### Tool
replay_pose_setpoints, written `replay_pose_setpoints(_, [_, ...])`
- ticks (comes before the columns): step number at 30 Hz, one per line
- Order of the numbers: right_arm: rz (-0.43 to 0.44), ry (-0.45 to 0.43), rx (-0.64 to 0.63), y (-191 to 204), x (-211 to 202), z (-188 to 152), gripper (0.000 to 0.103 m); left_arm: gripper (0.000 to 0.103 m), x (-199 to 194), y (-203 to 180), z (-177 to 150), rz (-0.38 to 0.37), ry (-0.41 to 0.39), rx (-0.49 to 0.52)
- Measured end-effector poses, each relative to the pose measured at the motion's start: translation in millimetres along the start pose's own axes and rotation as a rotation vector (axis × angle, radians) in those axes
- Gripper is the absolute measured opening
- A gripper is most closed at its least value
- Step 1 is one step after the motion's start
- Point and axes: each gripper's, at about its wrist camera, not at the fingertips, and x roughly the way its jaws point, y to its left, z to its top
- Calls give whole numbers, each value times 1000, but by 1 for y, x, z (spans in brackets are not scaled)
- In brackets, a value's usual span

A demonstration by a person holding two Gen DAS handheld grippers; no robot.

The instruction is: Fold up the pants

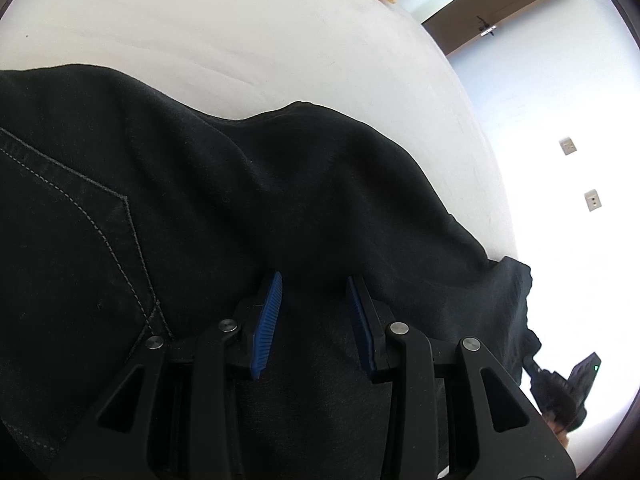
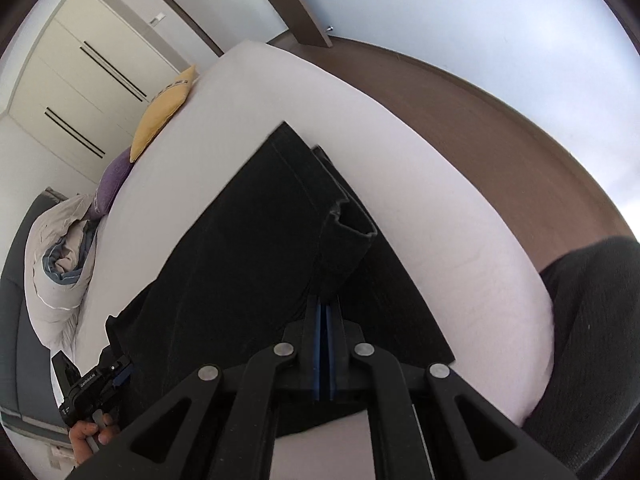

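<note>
Right claw (image 2: 325,308) pinches a raised fold of the black cotton pants (image 2: 256,240); left claw (image 1: 314,286) spread above them on the white bed (image 1: 240,40).

Bright daylight blows out the wall (image 1: 560,184) to white glare; strong fisheye bending and dark vignette at edges.

From my right wrist view, the pants (image 2: 256,248) lie on the bed (image 2: 420,184) across the frame's centre, running from lower left to upper centre. My right gripper (image 2: 326,312) sits at lower centre, jaws closed on a raised fold. Two pillows (image 2: 164,116) lie upper left, a bundled duvet (image 2: 60,256) below them. My left gripper (image 2: 120,372) sits lower left at the pants' edge.
</note>
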Motion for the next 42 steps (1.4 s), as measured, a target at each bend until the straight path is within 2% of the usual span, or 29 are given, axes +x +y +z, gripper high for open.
replay_pose_setpoints(3, [18,-16,-15,-9,-12,-12,3,33,0,-7,4,30,4,-9])
replay_pose_setpoints(8, [52,-54,-19,-16,-39,-12,2,33,-3,-12,13,41,4,-51])
replay_pose_setpoints(12, [31,-40,6,-30,-36,-15,2,38,-5,-20,20,52,1,-57])
replay_pose_setpoints(15, [129,35,104,-52,-28,-16,3,40,-5,-31,23,86,-2,-22])
replay_pose_setpoints(18, [267,45,207,-61,-29,-13,6,40,-5,-38,27,92,-6,-17])
replay_pose_setpoints(19, [287,40,218,-59,-29,-11,8,40,-5,-39,27,87,-6,-22])
replay_pose_setpoints(20, [303,37,232,-59,-28,-10,10,40,-5,-38,28,80,-7,-30])
replay_pose_setpoints(21, [315,39,246,-59,-26,-9,16,40,-8,-33,23,71,-8,-35])
replay_pose_setpoints(22, [325,46,268,-60,-22,-8,32,40,-11,-28,17,64,-9,-38])
replay_pose_setpoints(24, [342,57,323,-64,-13,-7,47,40,-12,-23,14,60,-11,-39])
replay_pose_setpoints(29, [319,39,323,-54,-5,0,49,40,-14,-17,8,64,-13,-30])
replay_pose_setpoints(31, [331,32,342,-52,0,3,46,40,-18,-12,6,62,-14,-33])
replay_pose_setpoints(32, [334,37,336,-51,1,5,38,40,-16,-15,5,62,-16,-36])
replay_pose_setpoints(33, [335,46,323,-49,3,7,10,40,-17,-15,5,61,-17,-37])
replay_pose_setpoints(34, [333,66,311,-47,6,8,6,40,-17,-15,4,60,-18,-38])
replay_pose_setpoints(42, [329,67,342,-53,-16,-6,4,40,-22,-9,3,32,-21,-46])
